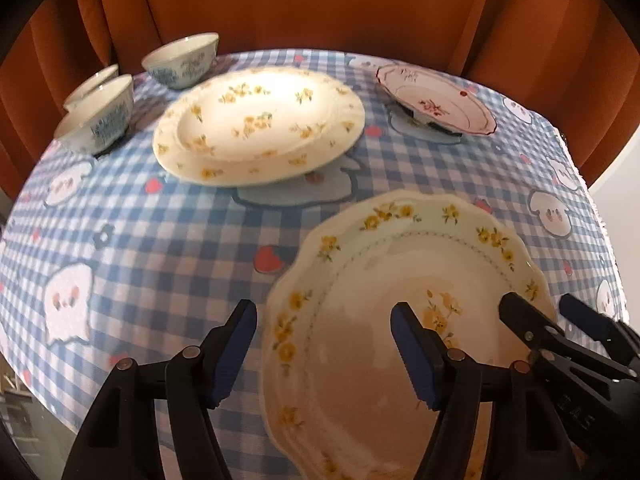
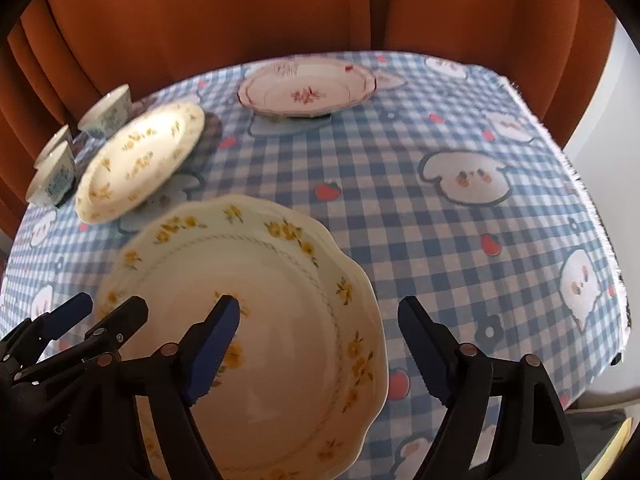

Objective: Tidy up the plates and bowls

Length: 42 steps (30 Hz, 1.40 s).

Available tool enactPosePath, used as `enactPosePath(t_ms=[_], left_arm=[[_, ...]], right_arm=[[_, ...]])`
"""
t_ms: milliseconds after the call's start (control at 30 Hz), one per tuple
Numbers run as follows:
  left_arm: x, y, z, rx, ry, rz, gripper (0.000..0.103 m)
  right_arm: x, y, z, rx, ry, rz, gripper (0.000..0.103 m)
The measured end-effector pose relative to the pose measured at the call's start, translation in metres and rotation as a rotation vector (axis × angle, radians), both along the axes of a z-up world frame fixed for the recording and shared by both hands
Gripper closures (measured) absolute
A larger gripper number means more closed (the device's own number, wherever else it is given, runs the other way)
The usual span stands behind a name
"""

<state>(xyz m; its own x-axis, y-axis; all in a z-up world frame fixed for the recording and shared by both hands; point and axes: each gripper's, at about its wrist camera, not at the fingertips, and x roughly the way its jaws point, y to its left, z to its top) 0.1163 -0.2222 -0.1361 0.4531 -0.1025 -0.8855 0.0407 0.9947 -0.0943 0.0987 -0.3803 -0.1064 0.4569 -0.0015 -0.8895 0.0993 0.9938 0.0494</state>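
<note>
Scalloped plate (image 1: 400,280) rim between open jaws

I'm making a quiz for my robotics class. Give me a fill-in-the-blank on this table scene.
1. The scalloped plate nearest the grippers has ____ flowers.
2. The far plate has flowers coloured ____.
3. The number of bowls at the table's far left is ____.
4. The tablecloth is checked white and ____.

Missing words: yellow; pink; three; blue
</note>
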Motion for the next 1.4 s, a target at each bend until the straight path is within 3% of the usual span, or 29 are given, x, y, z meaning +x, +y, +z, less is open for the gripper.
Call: enactPosePath(t_ms=[167,300,467,867,1100,1400], left_arm=[[0.003,-0.008,-0.006,0.030,0.009,0.028,0.032],[0.008,-0.011,-0.011,0.053,0.024,0.035,0.032],[0.011,-0.018,-0.017,0.112,0.057,0.016,0.032],[0.015,-0.011,-0.016,0.070,0.127,-0.022,0.031],[0.014,0.019,-0.005,0.053,0.116,-0.063,0.031],[0.015,0.081,0.016,0.041,0.089,-0.109,0.031]], right_arm=[[0.011,-0.010,-0.021,0.017,0.071,0.014,0.035],[0.017,-0.011,-0.032,0.057,0.102,0.040,0.039],[0.020,-0.014,-0.034,0.095,0.108,0.050,0.040],[0.026,-0.009,-0.029,0.046,0.132,0.033,0.039],[0.020,0.013,-0.018,0.022,0.110,-0.004,0.039],[0.014,0.075,0.004,0.009,0.084,-0.051,0.039]])
